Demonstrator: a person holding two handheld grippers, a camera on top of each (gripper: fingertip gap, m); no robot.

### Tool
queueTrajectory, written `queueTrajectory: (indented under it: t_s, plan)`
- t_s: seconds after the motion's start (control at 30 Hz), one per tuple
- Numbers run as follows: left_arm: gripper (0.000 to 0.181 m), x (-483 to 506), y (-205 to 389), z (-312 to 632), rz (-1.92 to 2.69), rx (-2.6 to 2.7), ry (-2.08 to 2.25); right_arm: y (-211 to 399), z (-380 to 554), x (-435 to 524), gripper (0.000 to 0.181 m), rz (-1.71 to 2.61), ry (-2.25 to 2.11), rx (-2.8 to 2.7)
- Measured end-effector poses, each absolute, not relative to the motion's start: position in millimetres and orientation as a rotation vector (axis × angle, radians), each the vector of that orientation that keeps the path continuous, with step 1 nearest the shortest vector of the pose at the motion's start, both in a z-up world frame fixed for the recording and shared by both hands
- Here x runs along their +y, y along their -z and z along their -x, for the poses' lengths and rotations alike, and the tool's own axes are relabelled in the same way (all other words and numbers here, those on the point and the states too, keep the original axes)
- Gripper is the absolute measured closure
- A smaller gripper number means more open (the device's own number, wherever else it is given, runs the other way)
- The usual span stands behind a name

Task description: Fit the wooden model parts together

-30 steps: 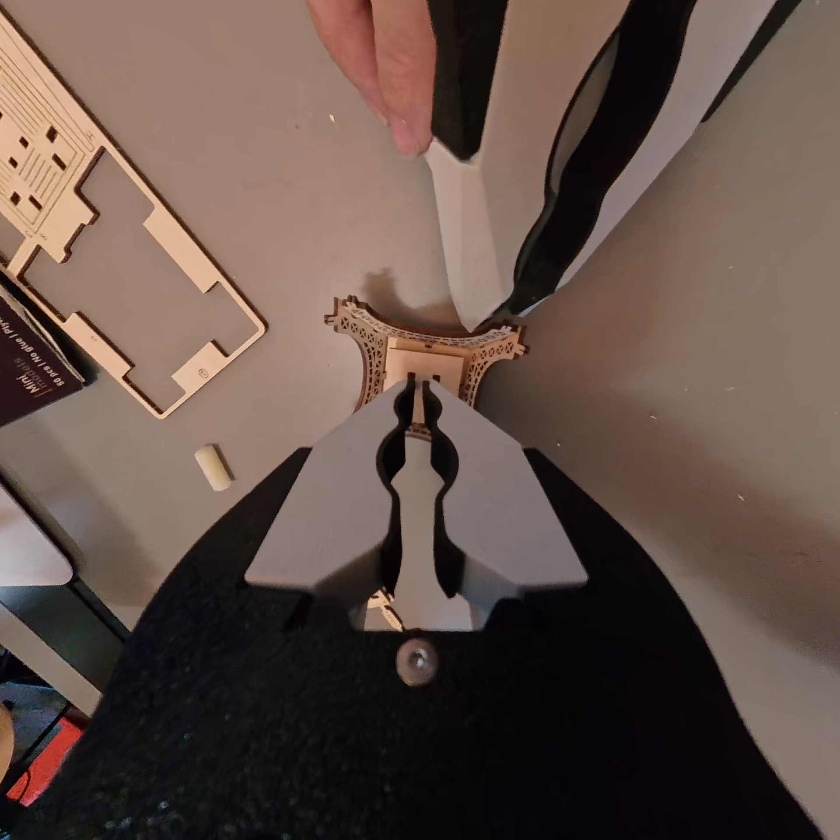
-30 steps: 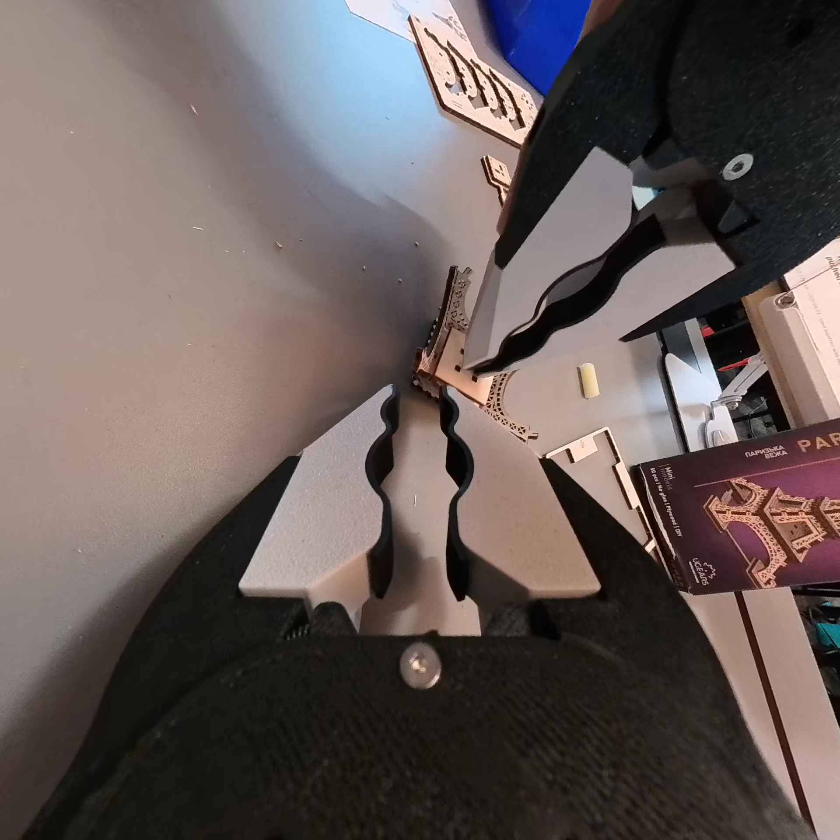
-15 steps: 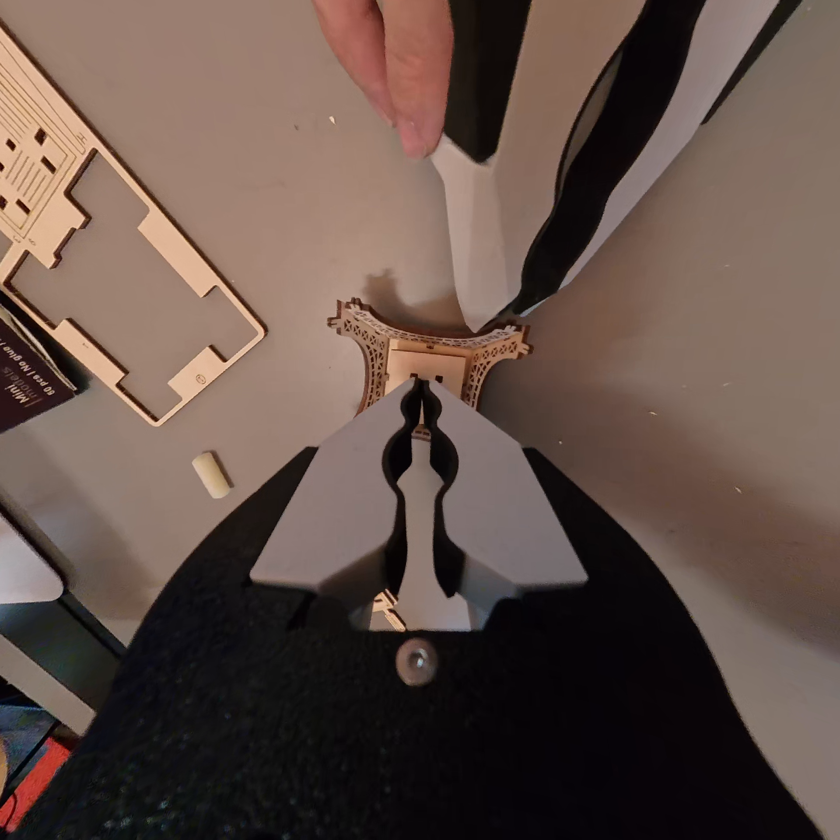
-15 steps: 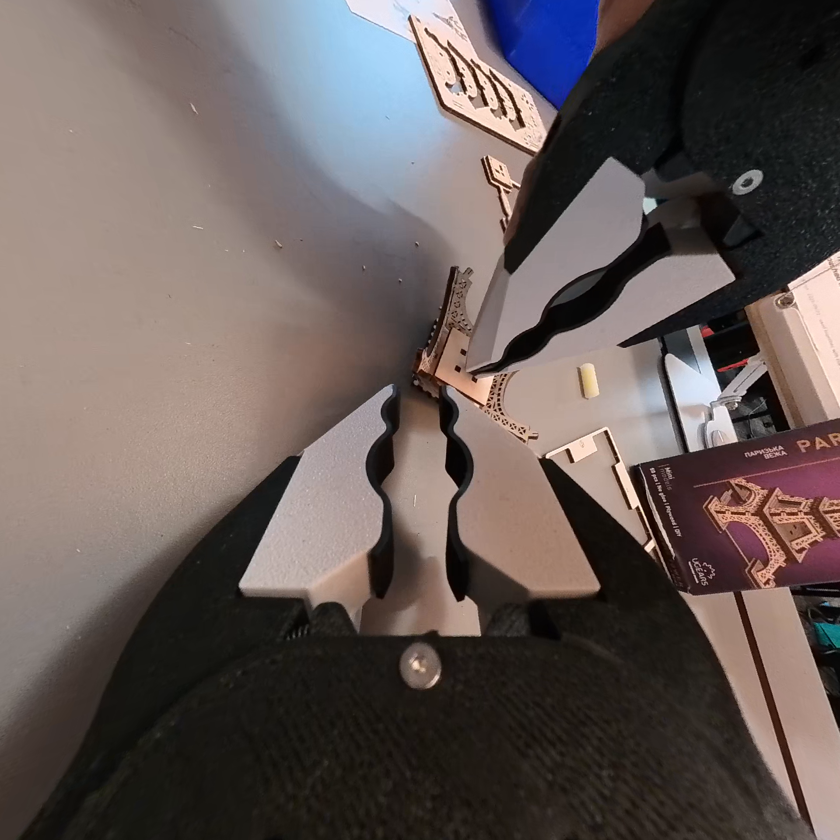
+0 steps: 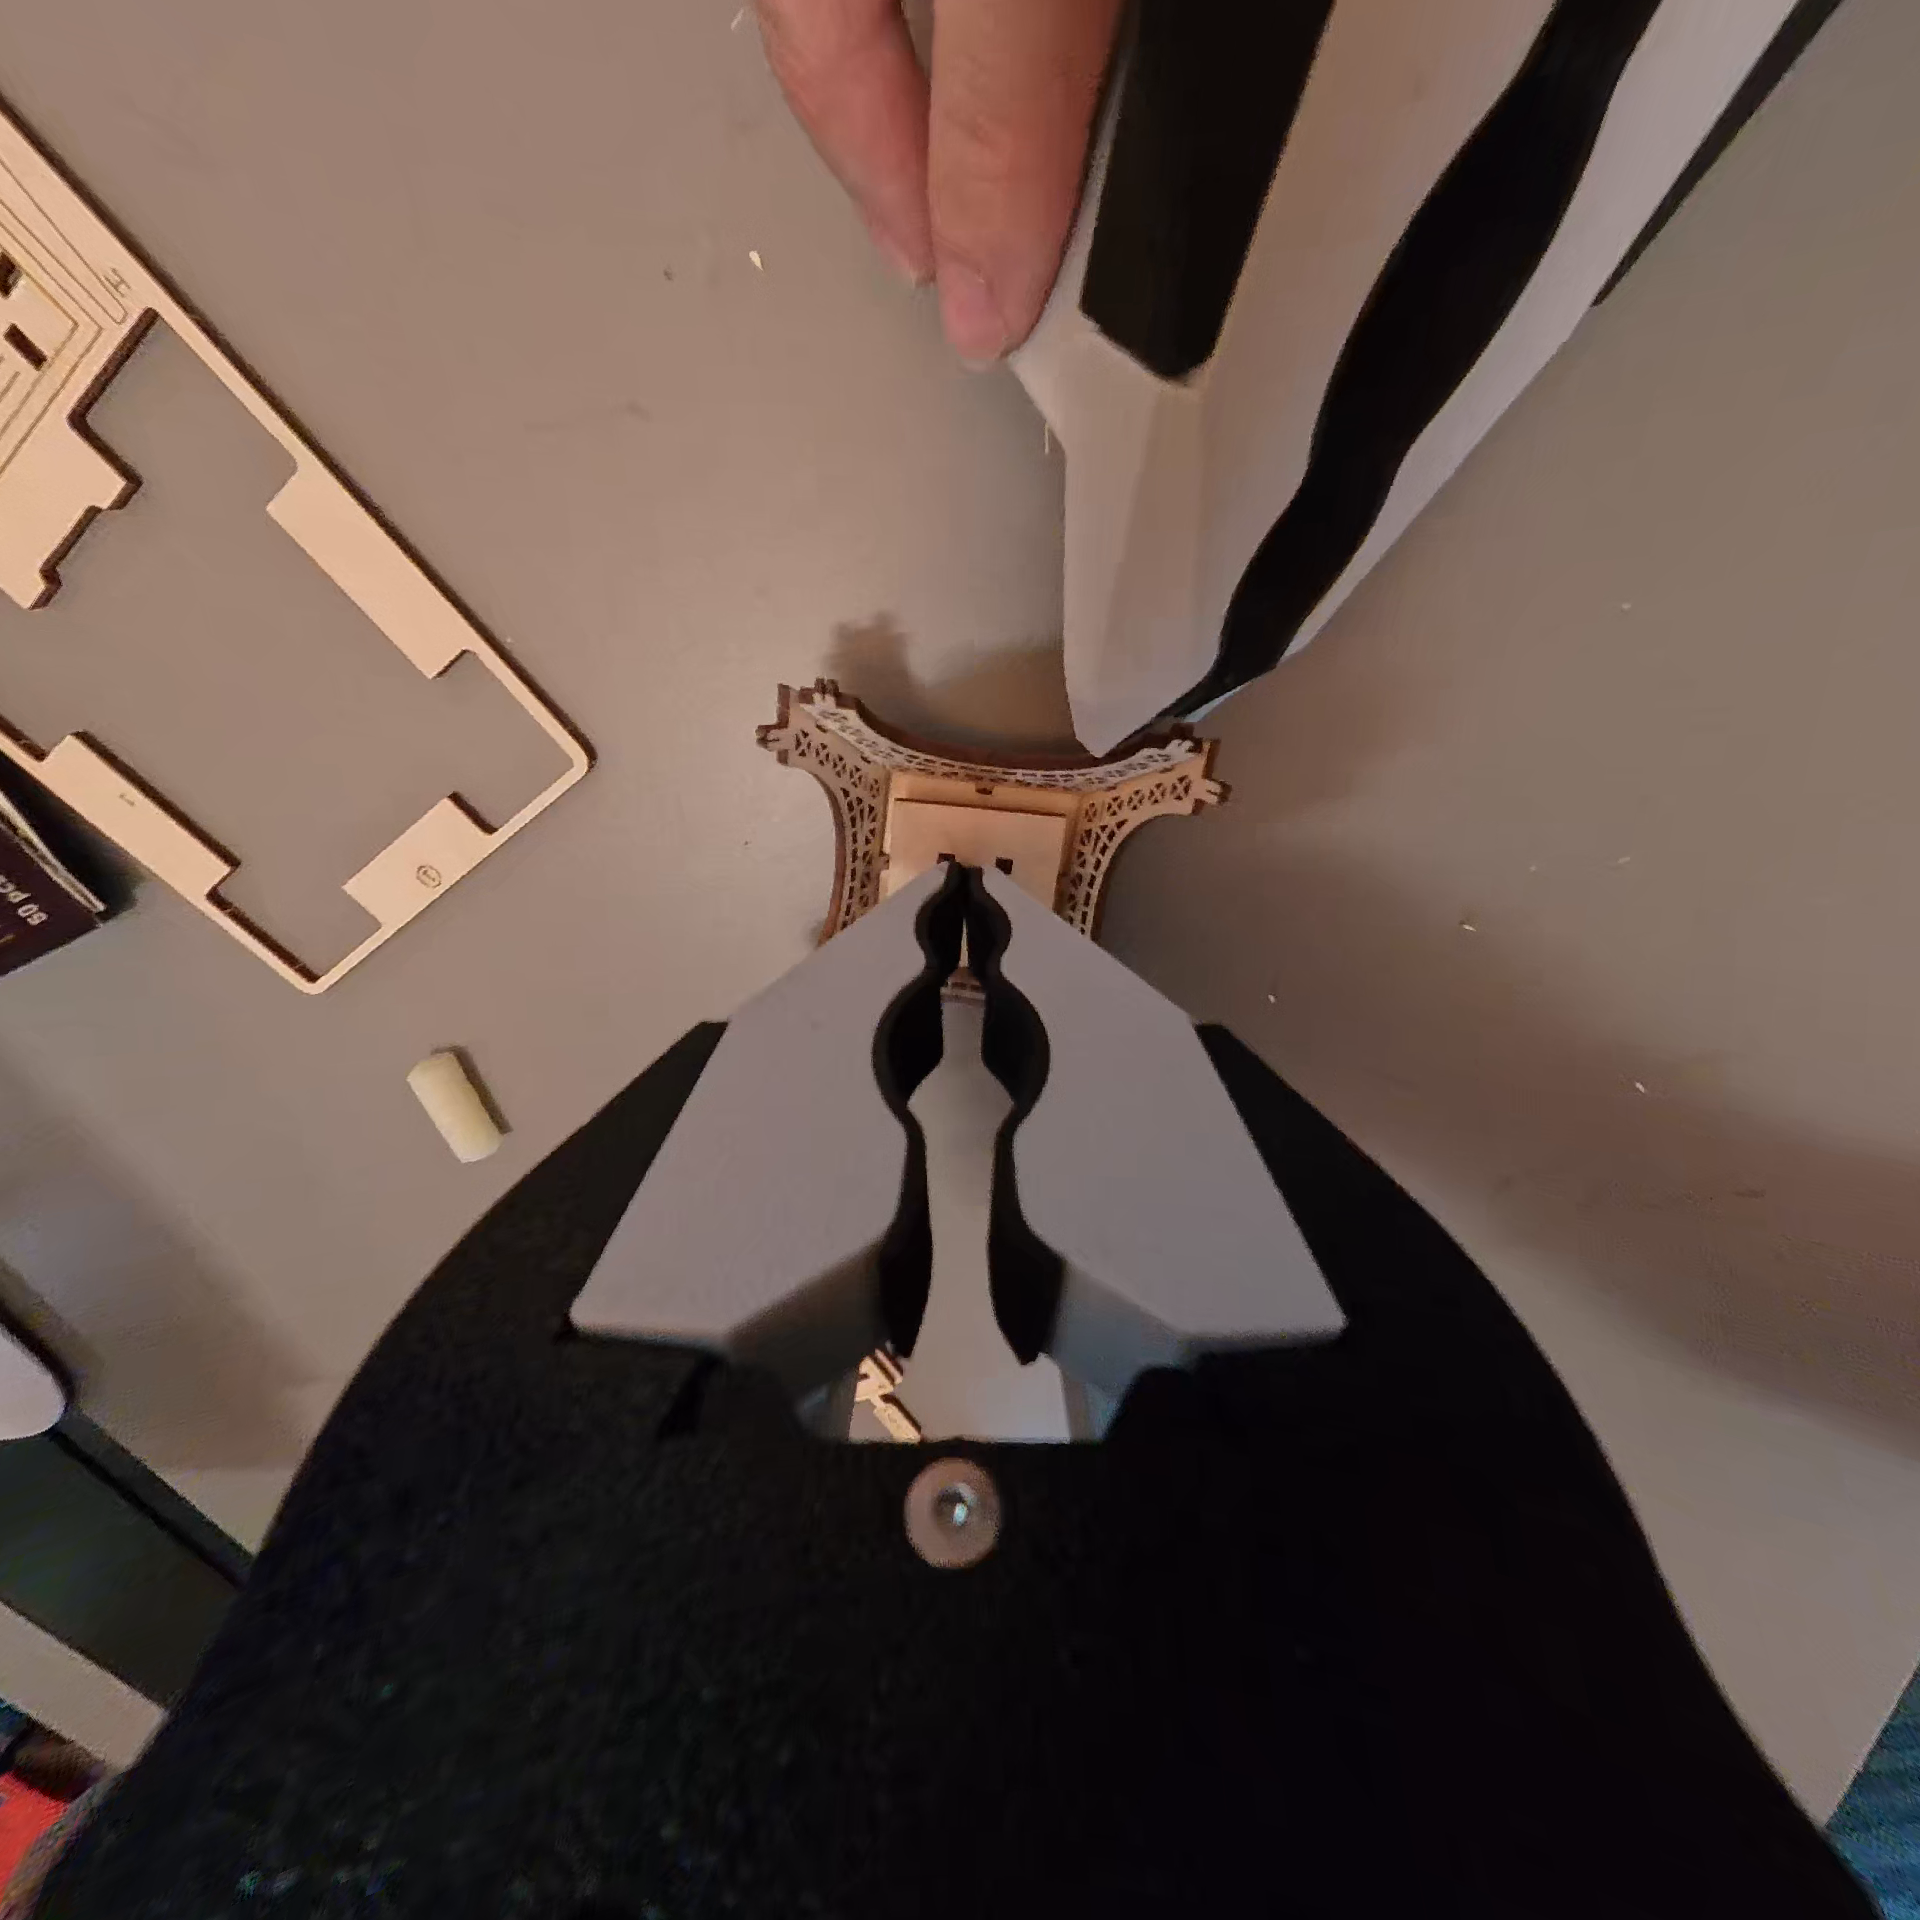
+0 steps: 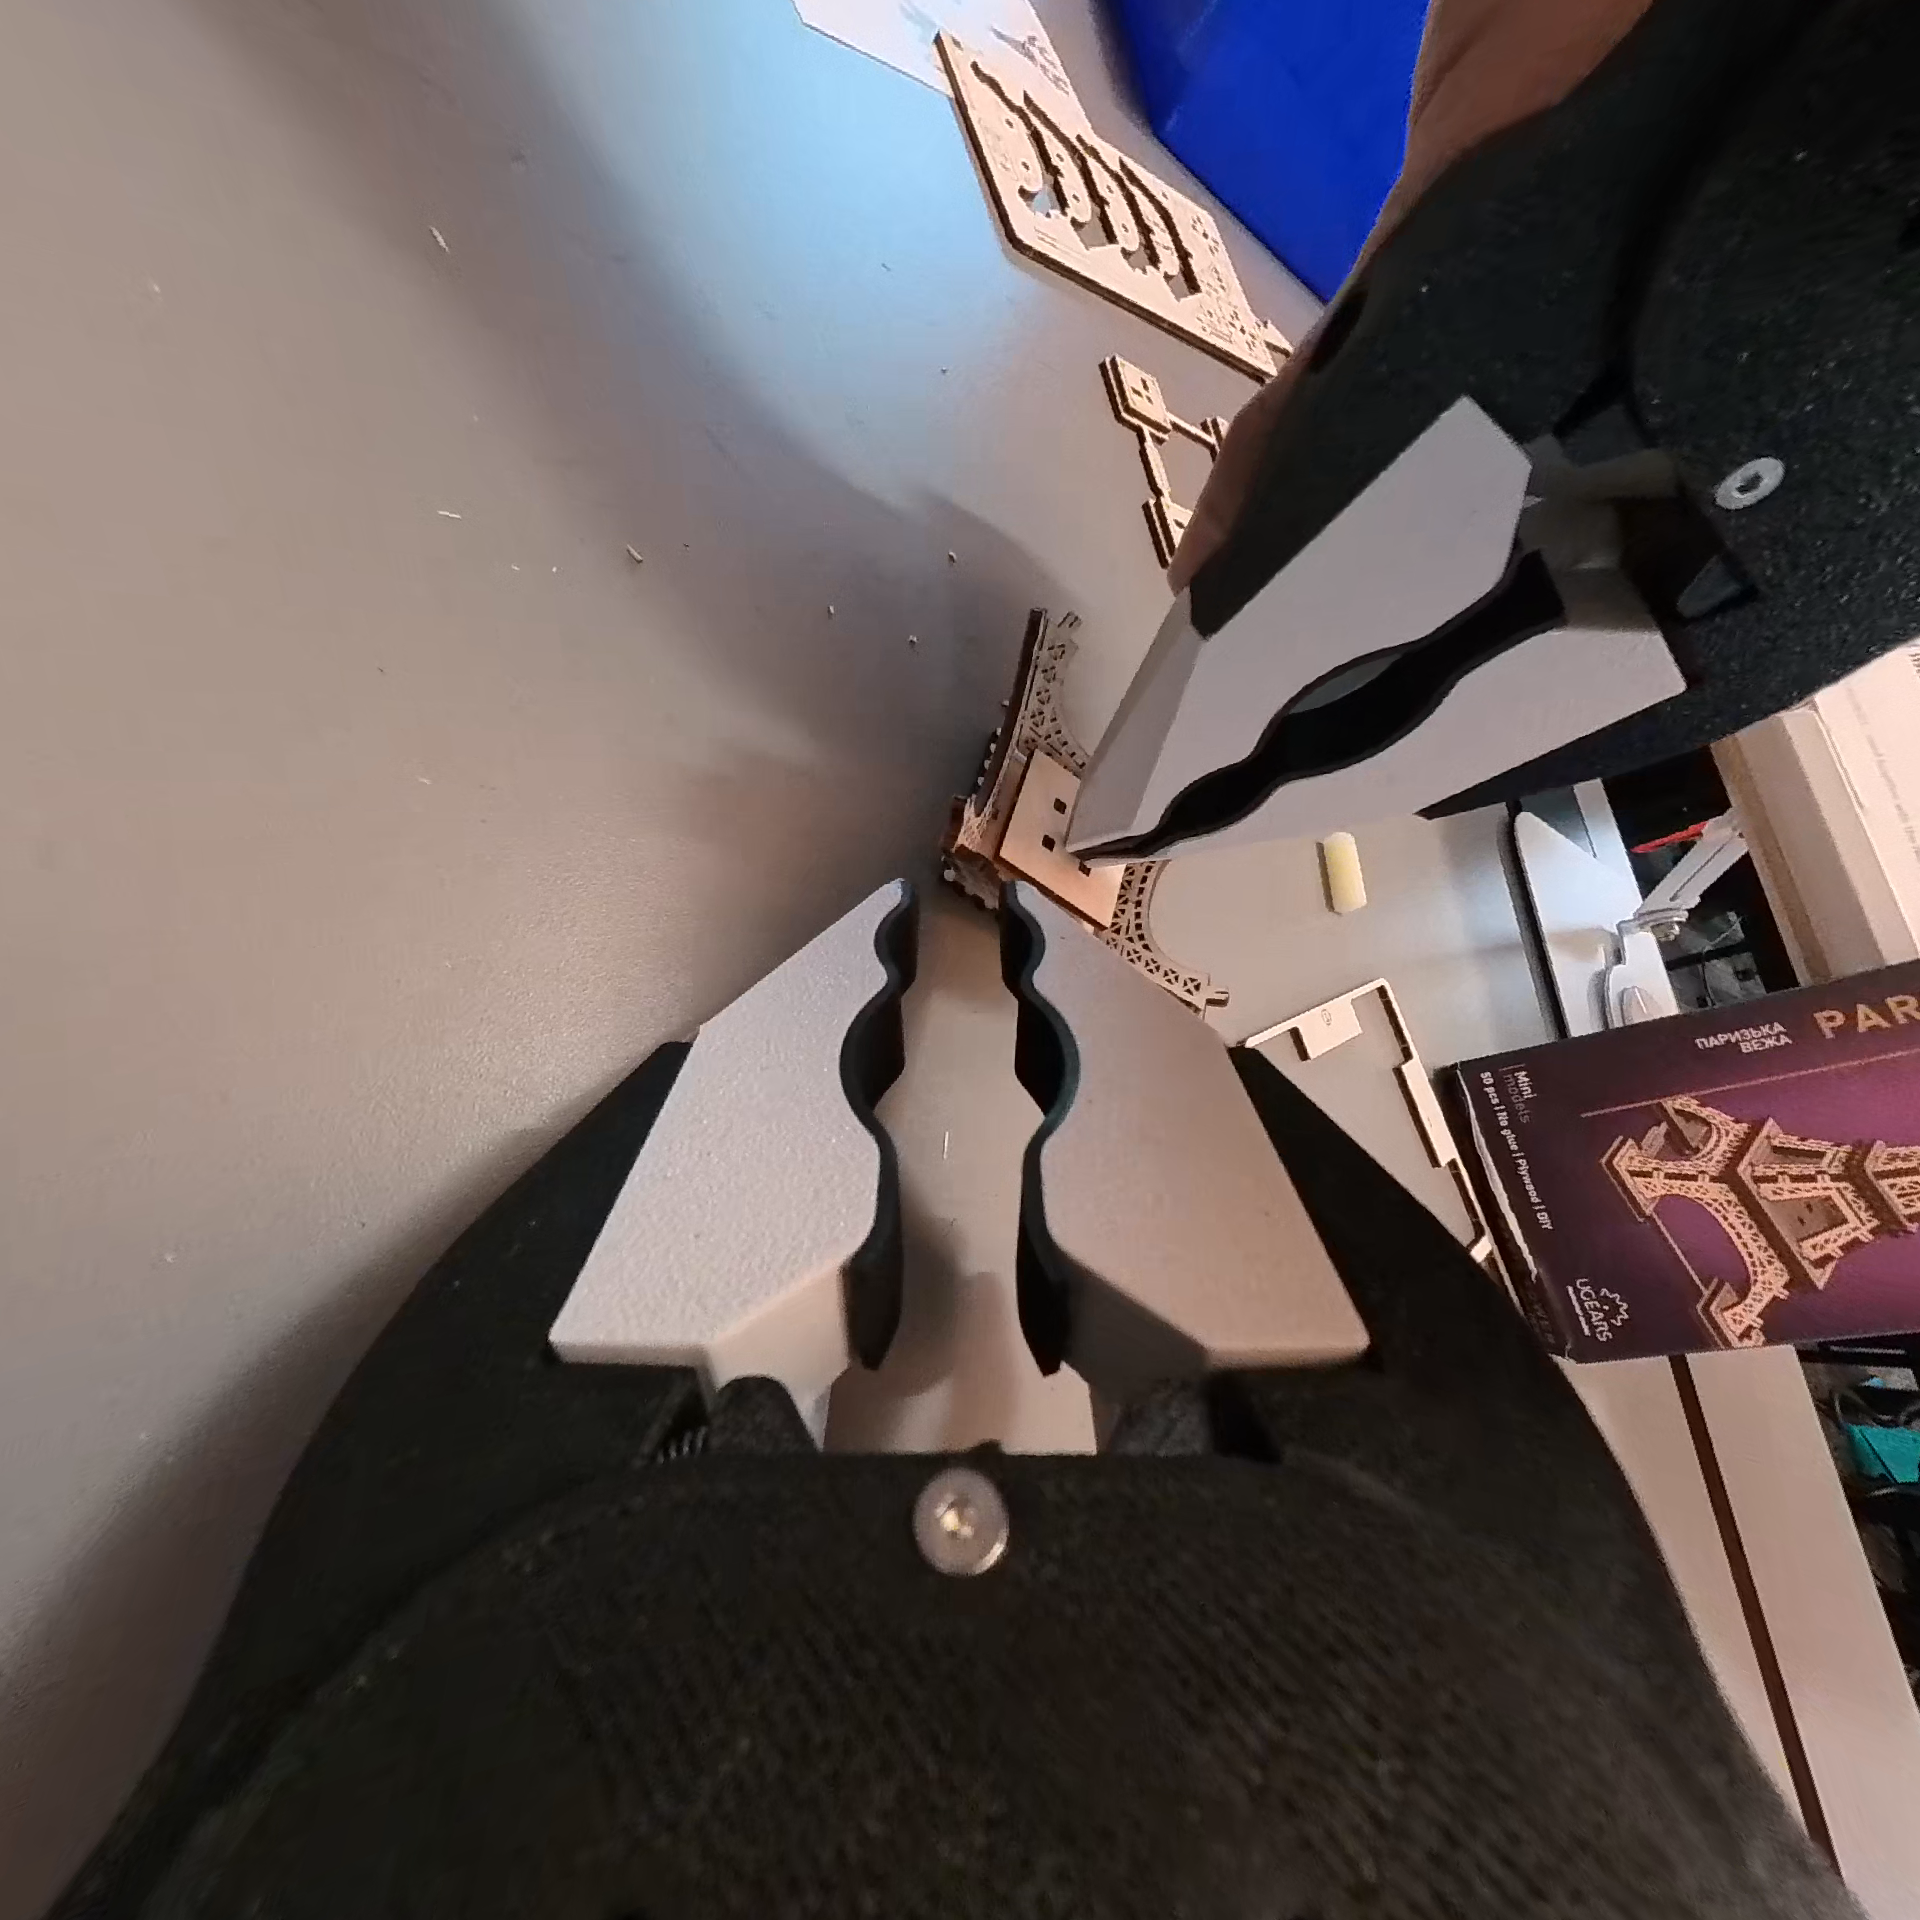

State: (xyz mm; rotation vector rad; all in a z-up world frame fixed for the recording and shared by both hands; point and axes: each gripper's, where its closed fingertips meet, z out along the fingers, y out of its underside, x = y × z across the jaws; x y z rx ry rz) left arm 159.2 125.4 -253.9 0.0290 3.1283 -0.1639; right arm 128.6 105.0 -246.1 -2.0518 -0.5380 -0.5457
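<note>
The wooden tower-base model (image 5: 977, 826) stands on the grey table, with lattice legs around a square slotted platform. My left gripper (image 5: 961, 883) is shut on a thin wooden part (image 5: 965, 935), whose tip is at the platform's slots. More of this part shows low between the fingers. My right gripper (image 6: 958, 902) is closed to a narrow gap on the model's corner leg (image 6: 1049, 707). It also shows in the left wrist view (image 5: 1132, 740), at the model's far right corner. The left gripper shows in the right wrist view (image 6: 1081, 847), over the platform.
A punched-out wooden sheet (image 5: 260, 675) and a small cream cylinder (image 5: 457, 1107) lie left of the model. A purple box (image 6: 1714, 1174), another part sheet (image 6: 1122, 197), a loose wooden piece (image 6: 1153, 436) and a blue object (image 6: 1278, 104) are nearby. A hand's fingers (image 5: 966, 156) rest on the right gripper. Left tips to right tips: about 4 cm.
My left gripper's tips have drawn closer together on the thin part and its body has tilted slightly. The right gripper and the model have stayed in place.
</note>
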Motion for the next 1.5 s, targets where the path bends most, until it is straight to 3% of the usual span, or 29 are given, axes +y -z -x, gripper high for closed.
queueTrajectory:
  t_s: [0.63,1.13,1.5]
  plan:
    - [0.181,125,255,-159,-0.01,3.115,0.081,245,-130,105,0.17,2.043,0.566,-0.549]
    - [0.181,122,234,-163,0.063,3.079,0.446,244,-130,104,0.17,2.031,0.578,-0.57]
    - [0.181,128,254,-158,-0.034,3.106,0.289,244,-131,104,0.172,2.031,0.586,-0.571]
